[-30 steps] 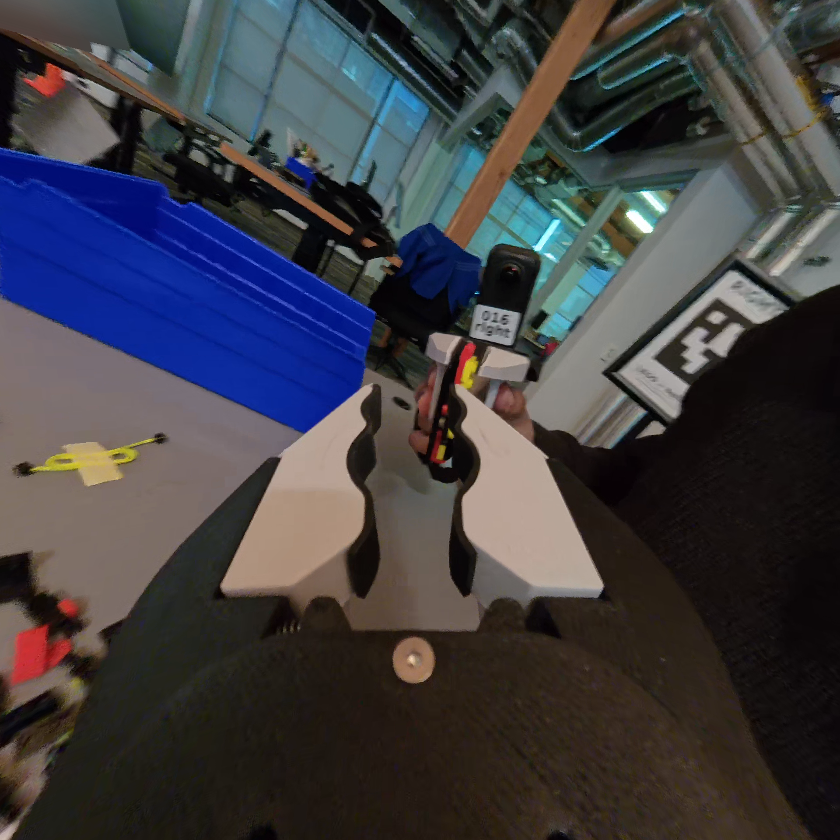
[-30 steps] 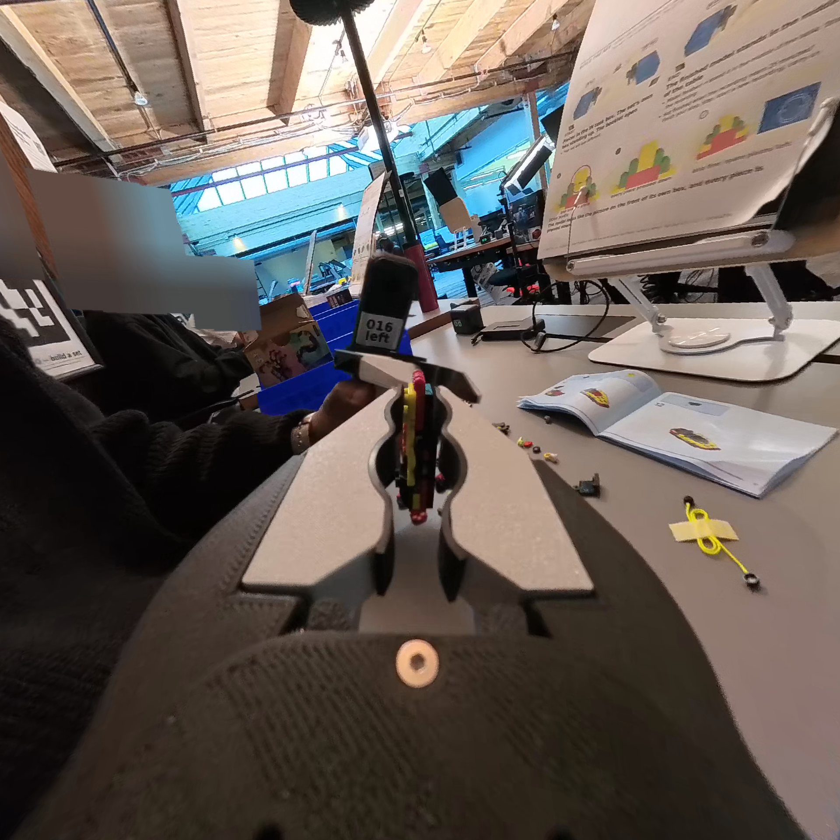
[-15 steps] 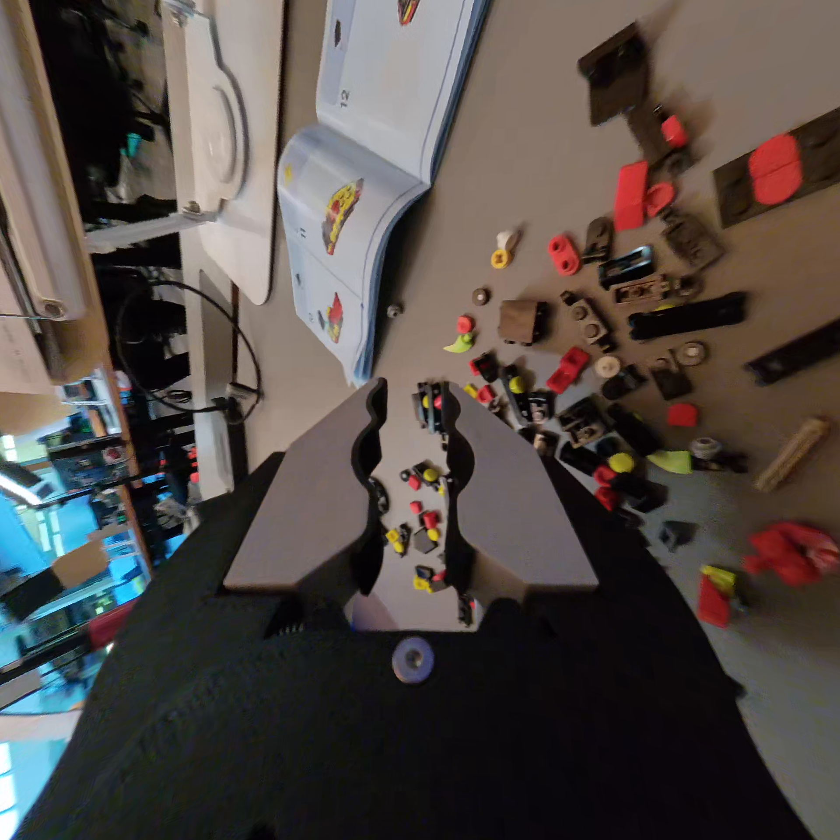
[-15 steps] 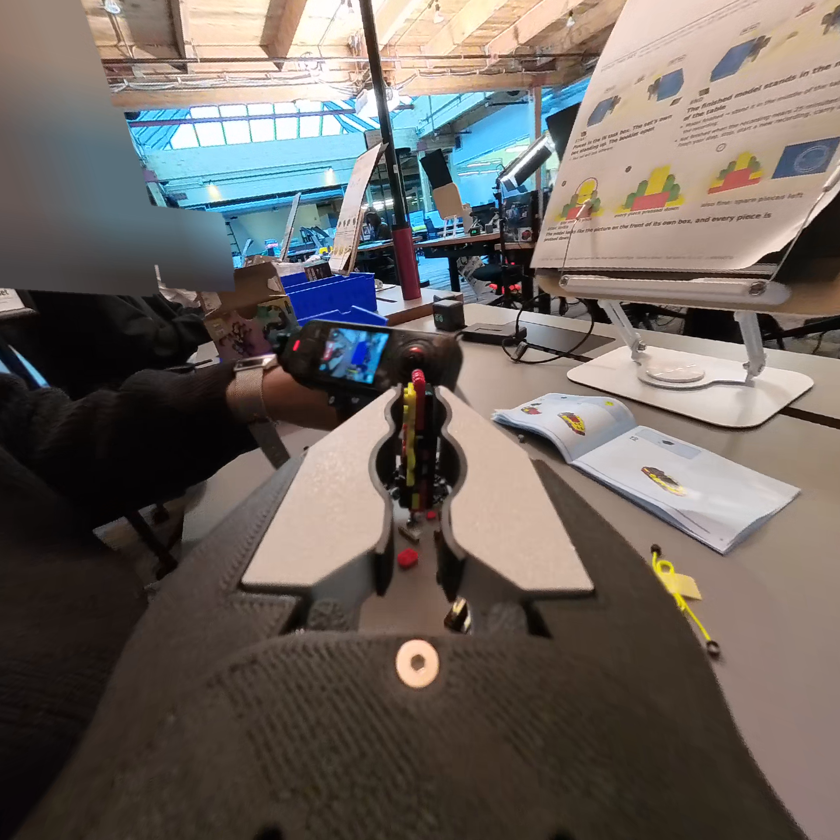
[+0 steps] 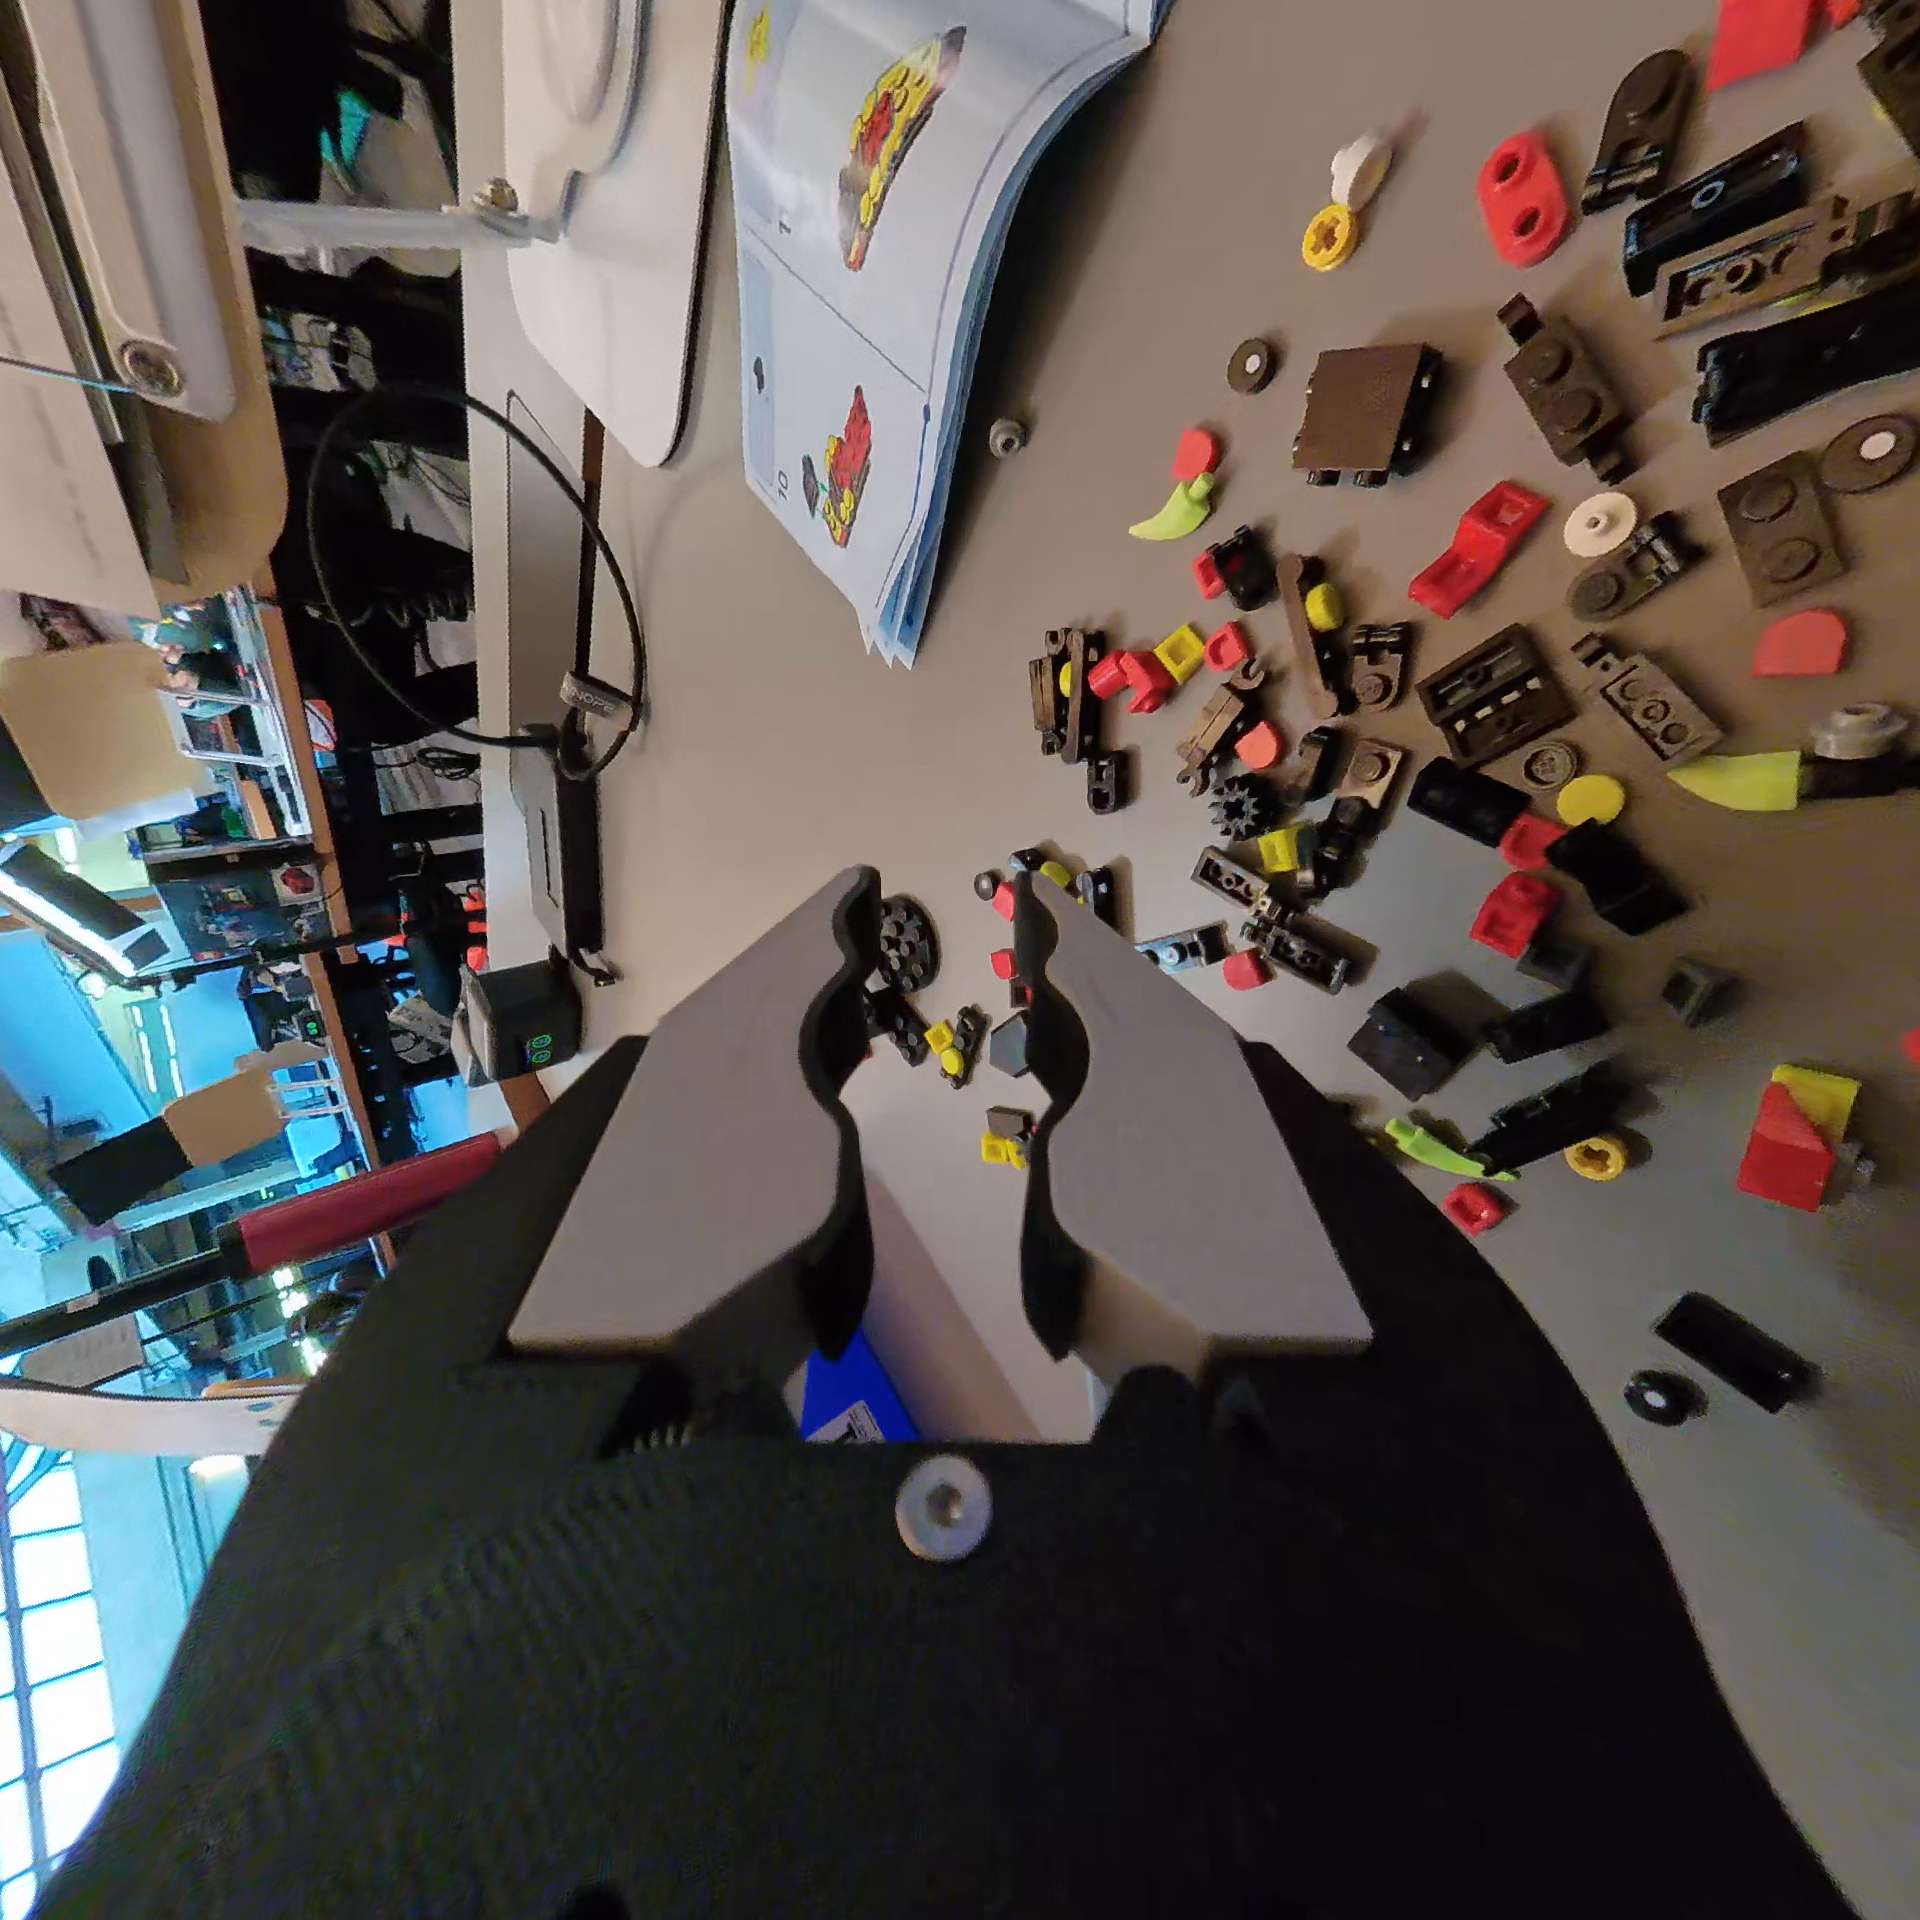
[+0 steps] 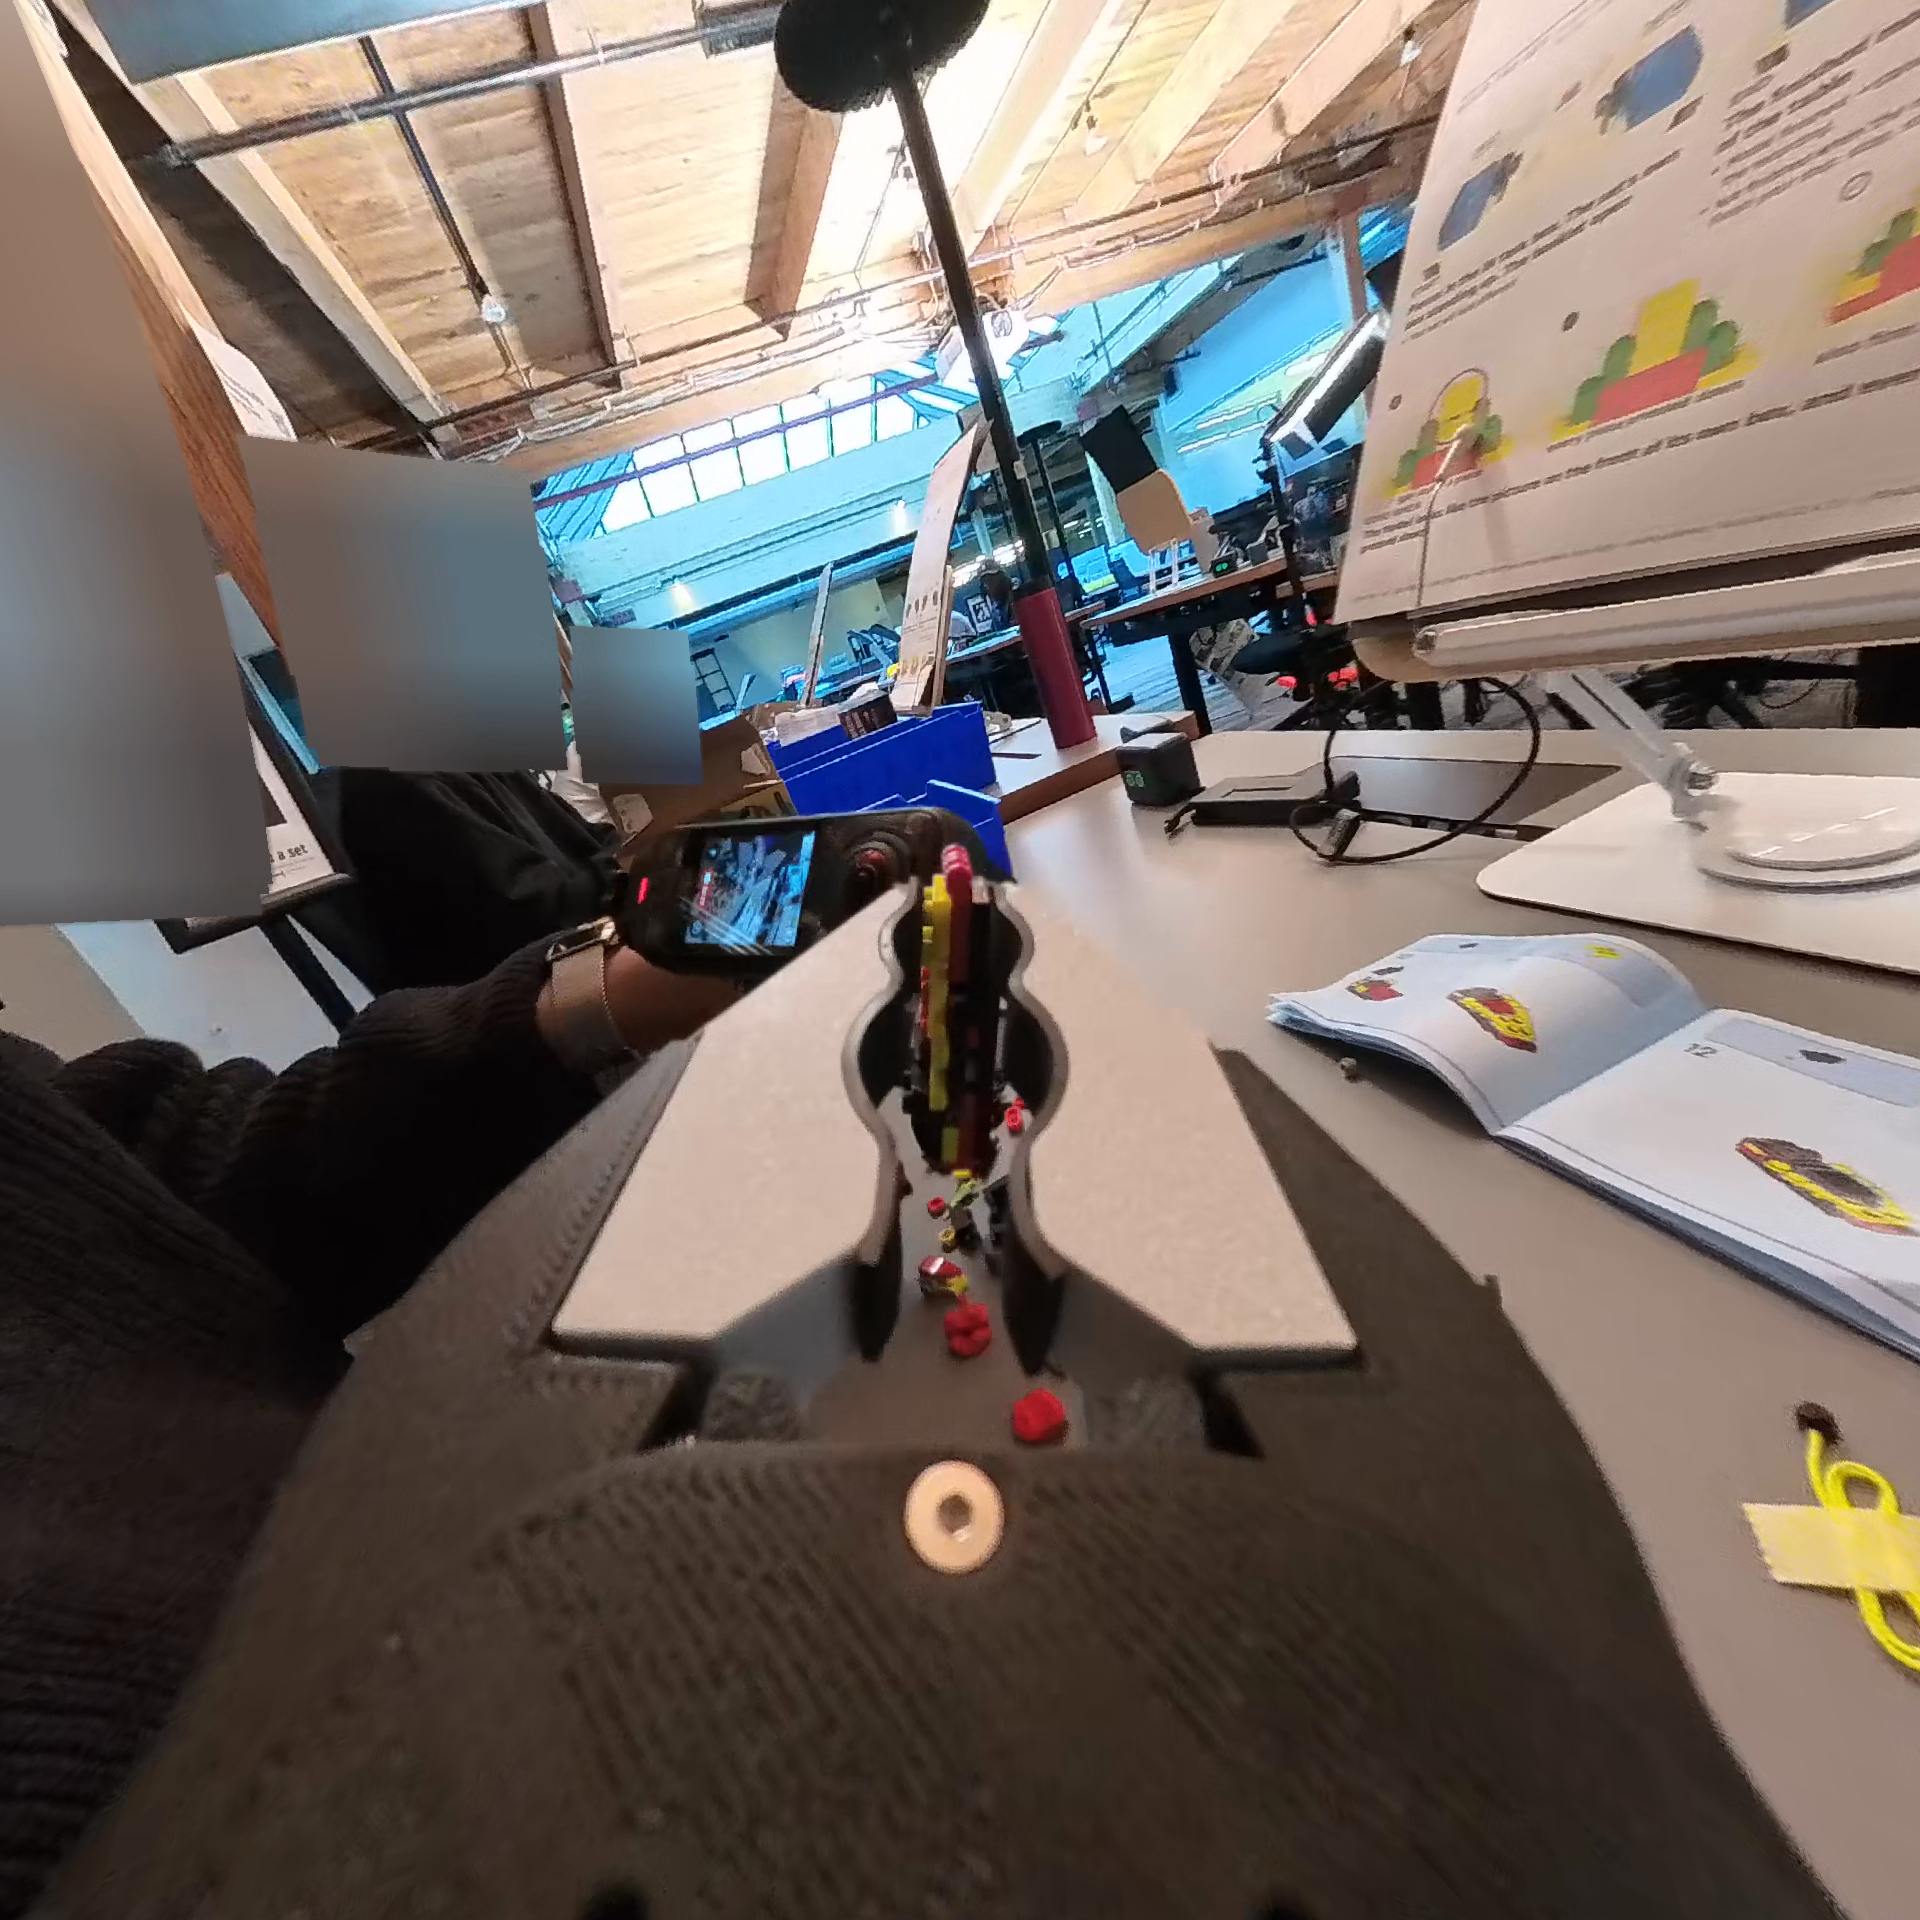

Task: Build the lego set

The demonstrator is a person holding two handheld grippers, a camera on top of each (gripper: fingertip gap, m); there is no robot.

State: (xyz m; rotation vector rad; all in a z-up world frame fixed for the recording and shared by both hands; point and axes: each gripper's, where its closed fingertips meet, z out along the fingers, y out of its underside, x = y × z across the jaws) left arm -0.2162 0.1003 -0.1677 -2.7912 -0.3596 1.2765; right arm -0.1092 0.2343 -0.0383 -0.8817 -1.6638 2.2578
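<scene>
- Left gripper (image 5: 945,904): jaws apart w/ clear gap, nothing held; points down over the grey table (image 5: 790,727), above small loose pcs.
- Loose lego pieces (image 5: 1455,675) (black, red, yellow, lime): scattered on table, mostly right of the left gripper; a few lie between its fingers (image 5: 1132,1101).
- Right gripper (image 6: 956,914): clamped on a thin red/yellow/black lego assembly (image 6: 951,1029), held edge-on and upright between the jaws, above the table.
- Instruction booklet (image 6: 1621,1081): open, flat on table, right of the right gripper.
- Yellow cord w/ tape (image 6: 1860,1558): near right on table.
- Blue bins (image 6: 883,748): far, behind assembly.
</scene>
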